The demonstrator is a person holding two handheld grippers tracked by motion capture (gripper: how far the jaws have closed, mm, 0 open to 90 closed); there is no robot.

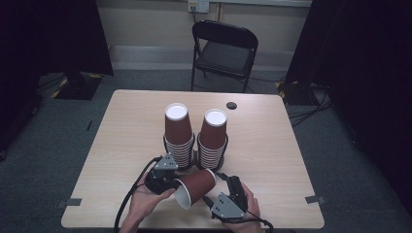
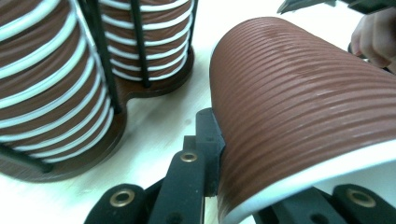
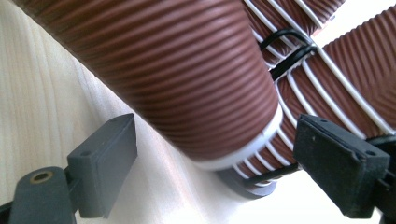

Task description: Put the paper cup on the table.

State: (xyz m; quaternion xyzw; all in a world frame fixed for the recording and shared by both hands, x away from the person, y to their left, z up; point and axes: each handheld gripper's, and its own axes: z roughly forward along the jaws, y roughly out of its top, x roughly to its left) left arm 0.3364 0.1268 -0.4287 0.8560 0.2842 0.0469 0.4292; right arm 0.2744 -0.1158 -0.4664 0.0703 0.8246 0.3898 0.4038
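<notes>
A brown ribbed paper cup (image 1: 195,186) lies tilted above the table's front, white mouth toward the person. My left gripper (image 1: 171,186) is shut on the cup (image 2: 299,98) at its rim, one jaw outside the wall and one inside the mouth. My right gripper (image 1: 221,181) stands open at the cup's closed end. In the right gripper view the cup (image 3: 177,70) hangs between the spread fingers (image 3: 107,158) without touching either. Behind it, two stacks of upturned cups (image 1: 177,133) (image 1: 214,136) stand in a black wire holder (image 2: 116,116).
The wooden table (image 1: 131,131) has a dark round spot (image 1: 231,105) near its far edge and grey tape marks (image 1: 315,199) at the front corners. A black folding chair (image 1: 224,48) stands beyond the table. Open tabletop lies left and right of the stacks.
</notes>
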